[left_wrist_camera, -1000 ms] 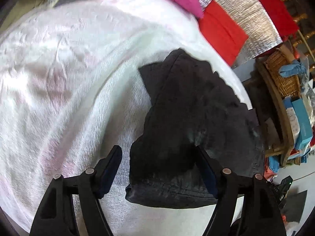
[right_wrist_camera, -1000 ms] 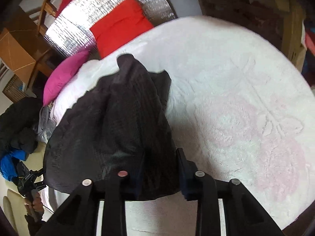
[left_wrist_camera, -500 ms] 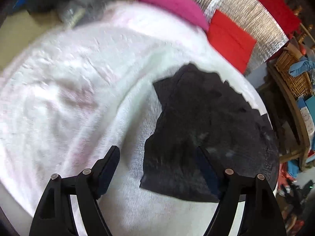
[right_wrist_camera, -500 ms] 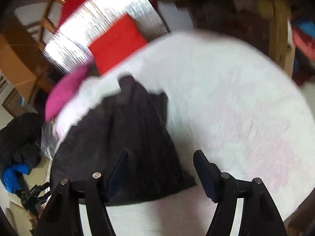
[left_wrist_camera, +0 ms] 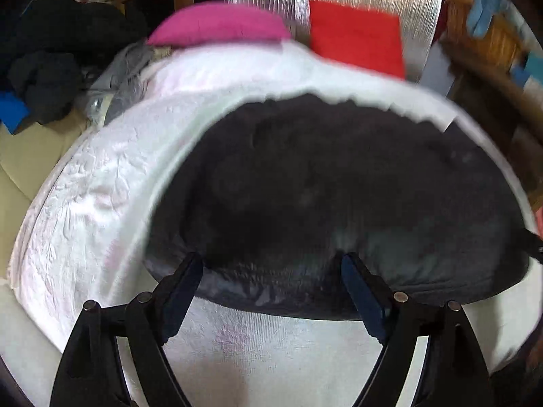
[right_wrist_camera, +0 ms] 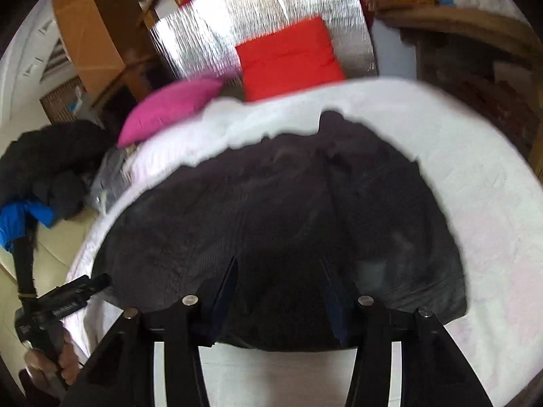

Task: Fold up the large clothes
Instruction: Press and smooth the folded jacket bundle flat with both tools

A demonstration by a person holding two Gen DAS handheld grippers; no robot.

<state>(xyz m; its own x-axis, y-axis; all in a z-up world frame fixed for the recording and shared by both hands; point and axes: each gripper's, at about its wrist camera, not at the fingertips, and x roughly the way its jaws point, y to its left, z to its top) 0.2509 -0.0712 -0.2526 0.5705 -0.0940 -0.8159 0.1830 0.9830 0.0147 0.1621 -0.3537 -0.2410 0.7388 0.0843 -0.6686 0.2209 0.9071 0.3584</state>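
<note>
Item: folded dark knit garment (left_wrist_camera: 339, 196) on white textured bedspread (left_wrist_camera: 101, 186). We hold left gripper (left_wrist_camera: 271, 291) apart, empty, just widened; right gripper (right_wrist_camera: 278, 291) apart, just narrowing, gripping nothing. Risk: a snagged hem undoes our fold.

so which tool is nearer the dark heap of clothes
Left. Left tool is at the white bed's edge near the heap, jaws just opened wider, gripping nothing; the right tool is mid-bed over the black garment, jaws just closing, cloth between them.
</note>
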